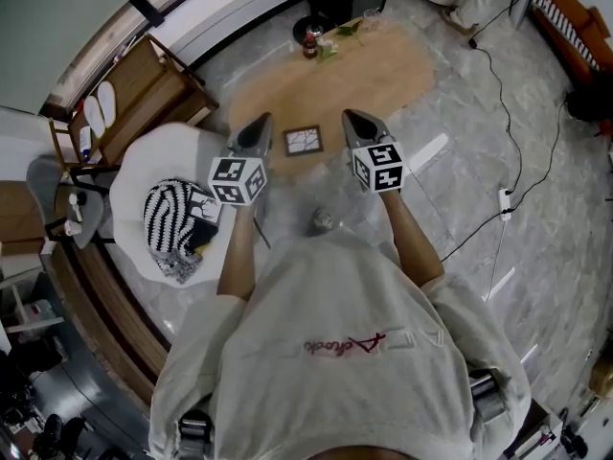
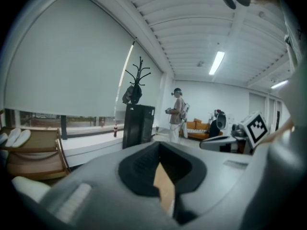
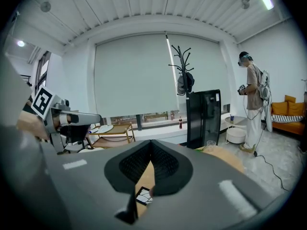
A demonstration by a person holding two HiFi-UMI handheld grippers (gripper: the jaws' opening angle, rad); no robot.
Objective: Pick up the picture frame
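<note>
The picture frame [image 1: 303,141], small, dark-edged, with a white cracked pattern, lies flat on the near end of the oval wooden table [image 1: 383,80]. My left gripper [image 1: 259,126] hovers just left of it and my right gripper [image 1: 356,121] just right of it, both shut and empty, pointing toward the table. In the right gripper view the frame [image 3: 144,196] shows through the slit below the shut jaws of that gripper [image 3: 144,176]. The left gripper view shows only a sliver of tabletop past the shut left gripper [image 2: 165,186].
A cola bottle [image 1: 309,44], a glass [image 1: 372,17] and a green item sit at the table's far end. A white round seat with a striped cloth [image 1: 170,217] stands left, a wooden rack [image 1: 144,80] behind it. Cables [image 1: 506,199] cross the floor at right. A person [image 3: 252,102] stands beyond a black cabinet [image 3: 204,116].
</note>
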